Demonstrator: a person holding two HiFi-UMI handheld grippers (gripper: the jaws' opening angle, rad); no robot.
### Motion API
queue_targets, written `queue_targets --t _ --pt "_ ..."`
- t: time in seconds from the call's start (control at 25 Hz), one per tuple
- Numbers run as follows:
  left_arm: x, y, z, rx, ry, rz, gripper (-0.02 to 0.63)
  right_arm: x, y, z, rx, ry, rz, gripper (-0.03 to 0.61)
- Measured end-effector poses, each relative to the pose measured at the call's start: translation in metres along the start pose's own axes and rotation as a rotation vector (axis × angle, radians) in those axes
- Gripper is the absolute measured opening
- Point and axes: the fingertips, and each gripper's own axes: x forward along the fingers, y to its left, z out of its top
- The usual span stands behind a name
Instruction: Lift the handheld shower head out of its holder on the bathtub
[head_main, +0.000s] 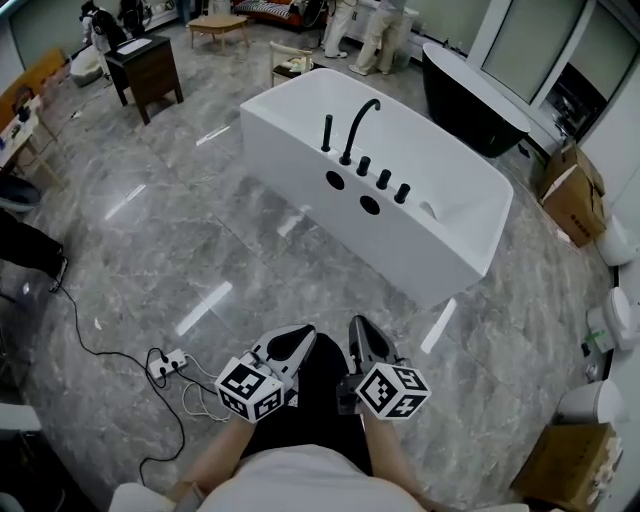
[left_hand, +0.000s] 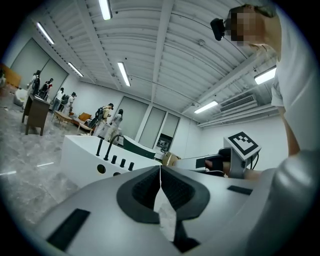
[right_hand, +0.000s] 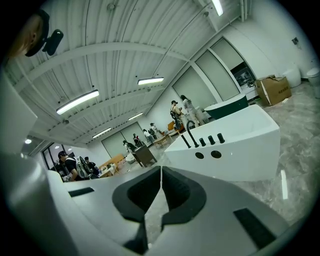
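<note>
The white bathtub (head_main: 300, 165) stands on the grey marble floor, well ahead of me. On its near rim the black handheld shower head (head_main: 327, 133) stands upright in its holder, beside a curved black spout (head_main: 358, 125) and three black knobs (head_main: 383, 179). My left gripper (head_main: 296, 342) and right gripper (head_main: 360, 332) are held close to my body, side by side, far short of the tub, both shut and empty. The left gripper view shows the tub (left_hand: 82, 157) and shower head (left_hand: 99, 146) at the left; the right gripper view shows the tub (right_hand: 245, 145) and shower head (right_hand: 184, 141) ahead.
A black bathtub (head_main: 470, 100) stands behind the white one. Cardboard boxes (head_main: 572, 195) and white toilets (head_main: 612, 320) line the right side. A power strip with cable (head_main: 165, 365) lies on the floor at the left. A dark cabinet (head_main: 145, 70) and people are at the back.
</note>
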Motion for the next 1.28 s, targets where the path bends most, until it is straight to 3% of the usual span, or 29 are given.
queue_targets --t 0.32,0.72,0.92,1.28 --pt "0.023 0.036 0.004 -0.019 -0.010 0.031 0.012 0.040 -0.003 0.000 -0.039 0.031 0.018 0.017" --pt "0.108 0.105 0.055 -0.014 -0.051 0.088 0.012 0.141 -0.001 0.068 -0.168 0.023 0.174 0.017" --pt "0.147 0.143 0.078 -0.013 -0.070 0.119 0.012 0.199 -0.012 0.091 -0.199 0.081 0.175 0.017" --pt "0.209 0.191 0.100 -0.019 -0.086 0.159 0.012 0.266 -0.040 0.137 -0.256 0.064 0.185 0.015"
